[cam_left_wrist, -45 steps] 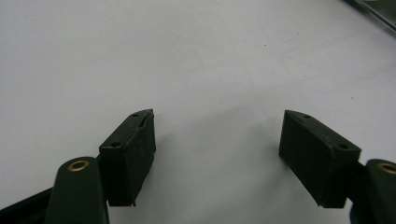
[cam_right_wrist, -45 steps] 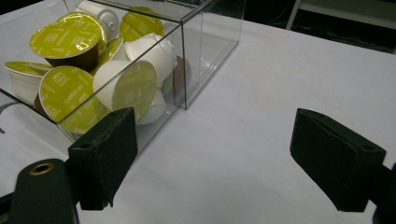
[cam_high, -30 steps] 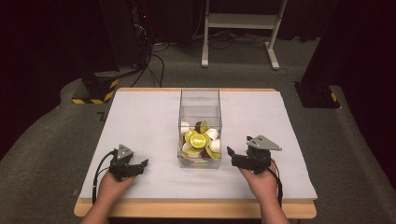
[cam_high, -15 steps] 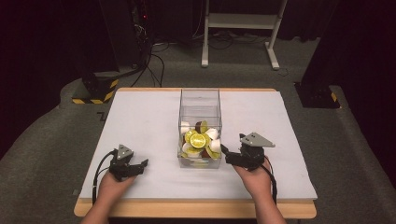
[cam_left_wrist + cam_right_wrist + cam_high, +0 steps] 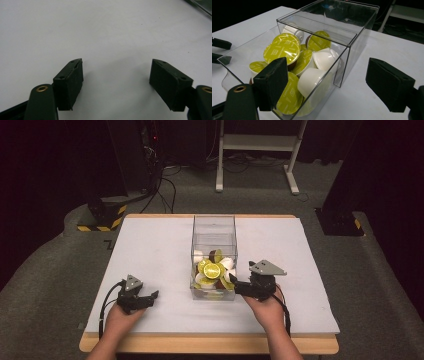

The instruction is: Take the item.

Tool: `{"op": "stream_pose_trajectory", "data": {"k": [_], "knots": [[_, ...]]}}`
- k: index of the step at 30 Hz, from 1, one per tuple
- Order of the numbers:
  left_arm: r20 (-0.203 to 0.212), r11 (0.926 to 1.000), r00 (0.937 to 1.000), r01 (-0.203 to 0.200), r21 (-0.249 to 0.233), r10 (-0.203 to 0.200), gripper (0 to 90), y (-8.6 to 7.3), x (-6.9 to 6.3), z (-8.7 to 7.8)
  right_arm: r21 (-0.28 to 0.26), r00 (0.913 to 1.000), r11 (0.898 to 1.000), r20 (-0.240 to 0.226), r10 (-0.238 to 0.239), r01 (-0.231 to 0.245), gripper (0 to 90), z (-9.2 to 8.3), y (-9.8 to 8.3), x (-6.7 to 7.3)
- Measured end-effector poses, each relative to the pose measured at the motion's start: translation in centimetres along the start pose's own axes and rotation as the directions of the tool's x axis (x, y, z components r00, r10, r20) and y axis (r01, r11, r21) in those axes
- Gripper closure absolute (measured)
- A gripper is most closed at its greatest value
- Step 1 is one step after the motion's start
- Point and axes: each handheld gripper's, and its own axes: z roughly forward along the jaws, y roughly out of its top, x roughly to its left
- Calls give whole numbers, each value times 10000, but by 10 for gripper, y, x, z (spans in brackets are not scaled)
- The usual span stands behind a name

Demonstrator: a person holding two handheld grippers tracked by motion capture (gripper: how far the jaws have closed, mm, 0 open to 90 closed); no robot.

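While the left gripper [image 5: 150,296] is sitting on the white table [image 5: 150,250] with its jaws spread wide and nothing between them, the right gripper [image 5: 233,282] is hovering right up against the near right corner of the clear box [image 5: 214,227]. Its jaws have just been closing a bit but are gaping open around nothing. That box is sitting mid-table, holding a pile of yellow-lidded and white coffee capsules [image 5: 284,50].
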Motion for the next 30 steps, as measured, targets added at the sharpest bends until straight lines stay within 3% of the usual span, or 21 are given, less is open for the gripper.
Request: {"op": "stream_pose_trajectory", "data": {"k": [18, 29, 30], "knots": [[12, 10000, 10000, -22, 26, 22, 272, 0, 0, 0, 80, 9979, 10000, -650, 23, -18, 193, 12, 8, 12], [9, 10000, 10000, 53, -41, -53, 272, 0, 0, 0, 289, 9962, 9989, -808, -337, 361, 200, 26, 12, 24], [12, 9999, 10000, -87, 56, 87, 272, 0, 1, 0, 299, 9959, 9988, -835, -353, 379, 203, 28, 13, 25]]}}
